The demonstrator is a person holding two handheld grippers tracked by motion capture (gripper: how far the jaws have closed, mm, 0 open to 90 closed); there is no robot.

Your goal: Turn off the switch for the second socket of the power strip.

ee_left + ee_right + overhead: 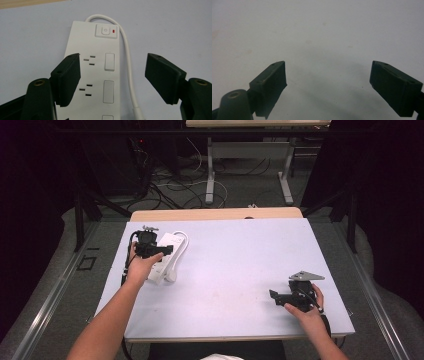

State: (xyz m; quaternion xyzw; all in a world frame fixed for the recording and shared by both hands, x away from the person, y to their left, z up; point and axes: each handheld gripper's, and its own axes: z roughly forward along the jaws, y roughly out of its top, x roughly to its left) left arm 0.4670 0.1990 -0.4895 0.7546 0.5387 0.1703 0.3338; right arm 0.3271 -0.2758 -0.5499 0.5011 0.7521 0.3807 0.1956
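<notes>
At the far left of the pale lilac table (pixel 235 270) lies a long white plastic power strip (pixel 93 72), flat on its back, with its white rounded cord (pixel 128 65) looping out of the far end and running back down its right side. In the left gripper view the strip shows a square power button (pixel 106 31) with a small red light (pixel 114 31) beside it at the far end, then rows of slotted sockets on the left and blank rectangular covers on the right. The left gripper (pixel 112 77), black and held in the person's left hand (pixel 141 268), hangs right over the strip with its jaws spread wide: one jaw sits above the socket side of the strip, the other stands out past the cord over bare table. Nothing lies between the jaws but the strip below them, and I cannot tell whether either jaw touches it.

Well apart, near the right front corner of the table, the right hand (pixel 306 309) holds the right gripper (pixel 280 297), with its grey three-cornered plate (pixel 306 276) on top. Its jaws are also wide apart, gripping nothing, and point over bare table.

Beyond the table stand a wooden edge, desk legs and tangled cables on the floor.
</notes>
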